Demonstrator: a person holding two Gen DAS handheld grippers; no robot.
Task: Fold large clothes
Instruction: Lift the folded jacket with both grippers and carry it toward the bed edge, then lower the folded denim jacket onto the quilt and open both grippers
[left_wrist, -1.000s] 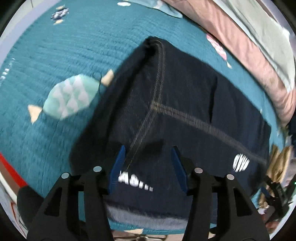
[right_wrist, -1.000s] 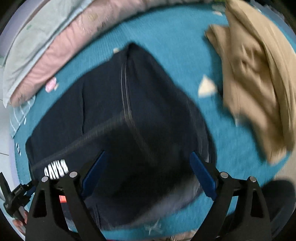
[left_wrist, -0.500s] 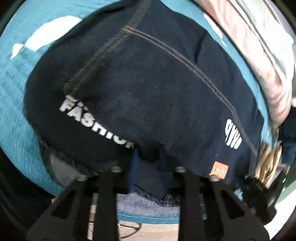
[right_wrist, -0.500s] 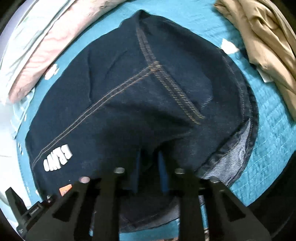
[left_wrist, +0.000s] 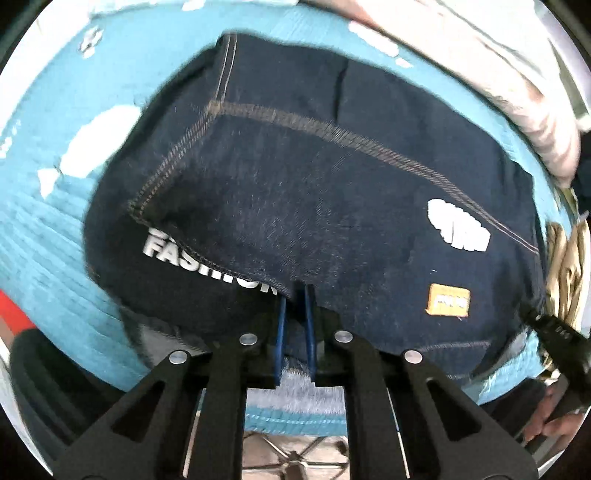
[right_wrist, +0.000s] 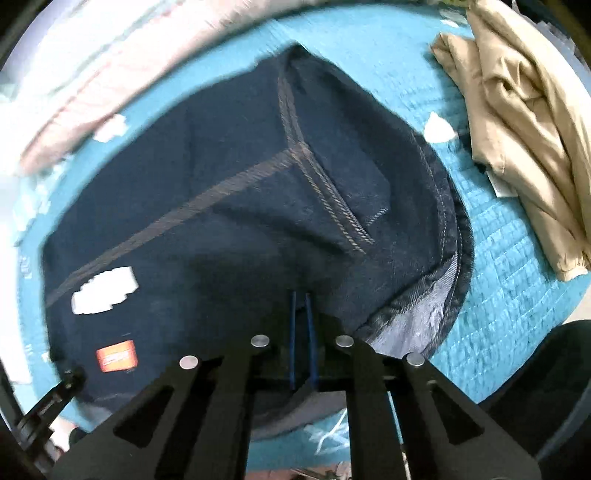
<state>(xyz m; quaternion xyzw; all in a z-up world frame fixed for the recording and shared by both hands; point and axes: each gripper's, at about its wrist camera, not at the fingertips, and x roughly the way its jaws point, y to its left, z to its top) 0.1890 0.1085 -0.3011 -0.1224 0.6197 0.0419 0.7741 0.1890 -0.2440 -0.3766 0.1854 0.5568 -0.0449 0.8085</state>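
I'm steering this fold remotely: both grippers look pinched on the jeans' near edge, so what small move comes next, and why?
Probably lift both together and carry the near edge toward the far end. The left gripper and right gripper are each shut on the dark jeans, which lie flat on the teal bedspread, so the fold can start.

White "FASHION" lettering stands on the dark denim garment (left_wrist: 332, 206).

Left gripper (left_wrist: 295, 291): jaws wide apart above the cloth a second ago; now pinched on the near edge of the dark denim garment (left_wrist: 332, 177).
Right gripper (right_wrist: 301, 299): likewise spread before; now clamped on the same near edge.
Denim garment: near edge lay flat; now gathered and lifted, pale underside exposed at the hem.
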